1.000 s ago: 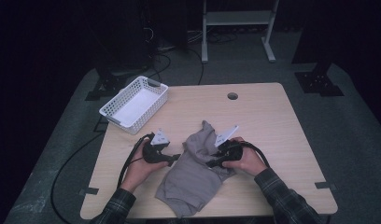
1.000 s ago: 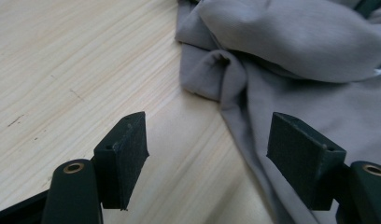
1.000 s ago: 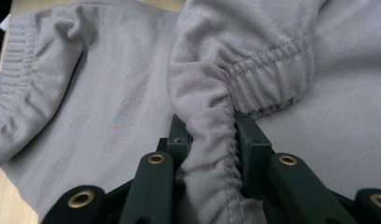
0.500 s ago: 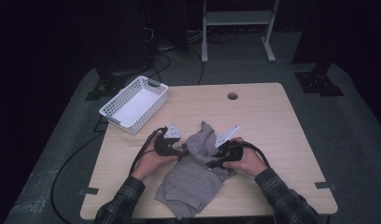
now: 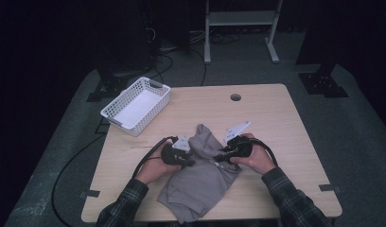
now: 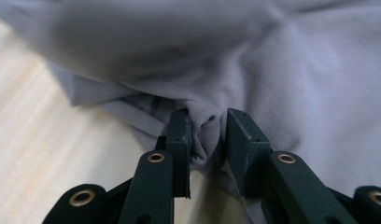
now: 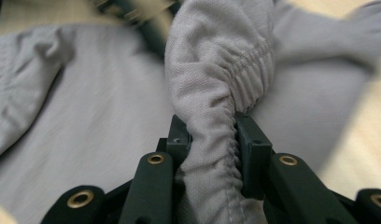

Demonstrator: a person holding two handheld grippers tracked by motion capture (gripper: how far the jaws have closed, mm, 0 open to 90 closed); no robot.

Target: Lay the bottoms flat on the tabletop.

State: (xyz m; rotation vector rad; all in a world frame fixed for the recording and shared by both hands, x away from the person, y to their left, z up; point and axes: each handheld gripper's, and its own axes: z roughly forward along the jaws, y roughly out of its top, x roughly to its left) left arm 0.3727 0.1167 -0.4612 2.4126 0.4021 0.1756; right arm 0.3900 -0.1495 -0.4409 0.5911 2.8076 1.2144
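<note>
Left gripper (image 6: 205,133) jaws pinch a fold of the grey shirt (image 5: 200,182); right gripper (image 7: 209,135) jaws clamp its gathered hem. Basket (image 5: 135,105) up-left of shirt; bench (image 5: 276,118) bare to shirt's right.

we see a light wooden table (image 5: 276,127) with rounded corners and a small round hole (image 5: 235,97) near its far edge. on its far left corner sits a white slatted basket (image 5: 136,105), overhanging the edge a little. a crumpled grey garment (image 5: 200,179) lies on the near middle of the top, its lower end reaching the near edge. the table stands on grey carpet (image 5: 366,142).
</note>
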